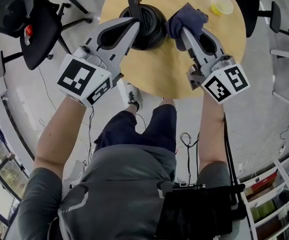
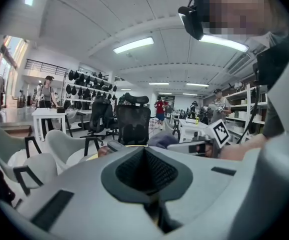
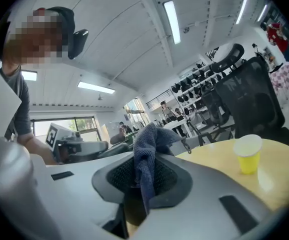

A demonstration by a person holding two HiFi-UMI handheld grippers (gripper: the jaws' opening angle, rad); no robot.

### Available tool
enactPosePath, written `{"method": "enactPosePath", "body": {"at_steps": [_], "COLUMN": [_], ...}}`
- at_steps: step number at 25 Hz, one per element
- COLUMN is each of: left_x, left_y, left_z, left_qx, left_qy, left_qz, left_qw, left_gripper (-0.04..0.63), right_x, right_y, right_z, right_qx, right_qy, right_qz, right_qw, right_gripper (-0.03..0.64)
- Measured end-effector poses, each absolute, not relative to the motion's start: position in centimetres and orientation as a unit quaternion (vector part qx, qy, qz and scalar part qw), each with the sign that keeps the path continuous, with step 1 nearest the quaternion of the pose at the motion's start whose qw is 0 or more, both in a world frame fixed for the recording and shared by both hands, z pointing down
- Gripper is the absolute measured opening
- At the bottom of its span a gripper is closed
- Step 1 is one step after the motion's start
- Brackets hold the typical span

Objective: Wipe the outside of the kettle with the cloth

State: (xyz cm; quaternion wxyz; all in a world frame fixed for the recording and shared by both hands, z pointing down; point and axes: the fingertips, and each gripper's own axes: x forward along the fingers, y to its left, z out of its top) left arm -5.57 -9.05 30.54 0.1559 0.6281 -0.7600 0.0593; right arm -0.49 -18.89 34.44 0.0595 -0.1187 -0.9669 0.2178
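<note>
A black kettle (image 1: 154, 31) stands on the round wooden table (image 1: 224, 49); its long handle (image 1: 134, 1) ends in a brown tip. My left gripper (image 1: 136, 24) is shut on that handle near its base. In the left gripper view the jaws (image 2: 144, 151) are together and the brown tip (image 2: 103, 151) pokes out to their left, while the kettle's body is hidden. My right gripper (image 1: 182, 31) is shut on a dark blue cloth (image 1: 189, 16), which bunches just right of the kettle, close to its side. The cloth (image 3: 152, 149) hangs between the jaws in the right gripper view.
A small yellow cup (image 1: 222, 6) sits on the table to the right of the cloth, also the cup (image 3: 248, 154) in the right gripper view. A black office chair (image 1: 32, 29) stands left of the table. White shelving (image 1: 284, 74) lines the right side.
</note>
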Motion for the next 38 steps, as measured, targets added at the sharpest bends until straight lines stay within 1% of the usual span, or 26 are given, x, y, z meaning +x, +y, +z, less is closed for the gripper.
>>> {"method": "enactPosePath", "body": {"at_steps": [4, 8, 11, 15, 20, 27, 38], "left_x": [-5.6, -6.1, -6.2, -6.0, -6.1, -6.4, -6.4], "left_y": [-9.4, -8.9, -8.8, -8.2, -8.2, -8.7, -8.8], "left_z": [30.6, 30.5, 30.5, 31.3, 31.3, 30.3, 30.5], "left_qx": [0.604, 0.574, 0.563, 0.545, 0.543, 0.552, 0.58], "left_qy": [-0.779, -0.8, -0.808, -0.815, -0.816, -0.818, -0.798], "left_qz": [0.063, 0.06, 0.045, 0.081, 0.045, 0.031, 0.041], "left_qw": [0.156, 0.162, 0.166, 0.18, 0.194, 0.161, 0.156], "left_gripper": [0.008, 0.009, 0.009, 0.009, 0.009, 0.008, 0.008], "right_x": [-5.6, -10.7, -13.4, -15.5, -15.4, -13.6, -8.3], "right_y": [-20.8, -19.0, -17.7, -15.7, -15.3, -16.0, -18.5], "right_z": [35.6, 37.5, 38.6, 39.8, 40.8, 41.1, 42.1], "right_qx": [-0.174, -0.267, -0.312, -0.356, -0.373, -0.347, -0.234], "right_qy": [-0.952, -0.923, -0.902, -0.881, -0.866, -0.871, -0.897], "right_qz": [0.241, 0.253, 0.269, 0.271, 0.286, 0.301, 0.351], "right_qw": [0.079, 0.111, 0.127, 0.157, 0.173, 0.173, 0.135], "right_gripper": [0.077, 0.077, 0.077, 0.077, 0.077, 0.075, 0.075]}}
